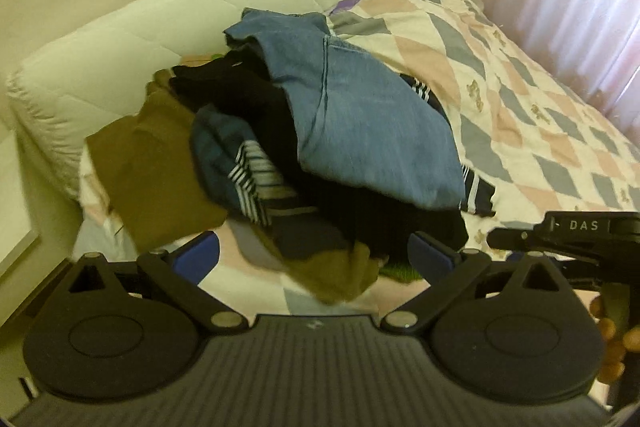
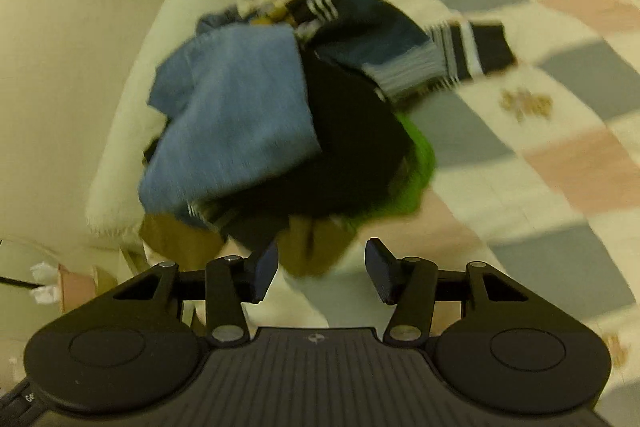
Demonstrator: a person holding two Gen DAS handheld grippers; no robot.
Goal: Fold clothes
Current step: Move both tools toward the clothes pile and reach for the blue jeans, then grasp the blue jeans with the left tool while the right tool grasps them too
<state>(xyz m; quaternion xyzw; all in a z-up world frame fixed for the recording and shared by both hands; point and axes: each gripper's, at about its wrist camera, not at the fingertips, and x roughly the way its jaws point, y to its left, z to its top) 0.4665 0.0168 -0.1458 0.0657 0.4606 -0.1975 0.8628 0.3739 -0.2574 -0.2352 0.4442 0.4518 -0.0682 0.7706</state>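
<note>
A heap of clothes [image 1: 320,147] lies on a bed covered with a diamond-patterned quilt [image 1: 540,115] in cream, pink and grey. On top sits a blue denim garment [image 1: 360,115], over a black garment [image 1: 248,95]; a brown garment [image 1: 156,163] spreads toward the left, and a navy striped piece [image 1: 252,175] shows in front. The left gripper [image 1: 316,259] hovers in front of the heap, blue pads wide apart with nothing between them. The right gripper's [image 1: 568,231] black body enters at the right edge, fingers [image 1: 612,343] of a hand below it. A white quilted pad [image 1: 160,27] lines the wall.
</note>
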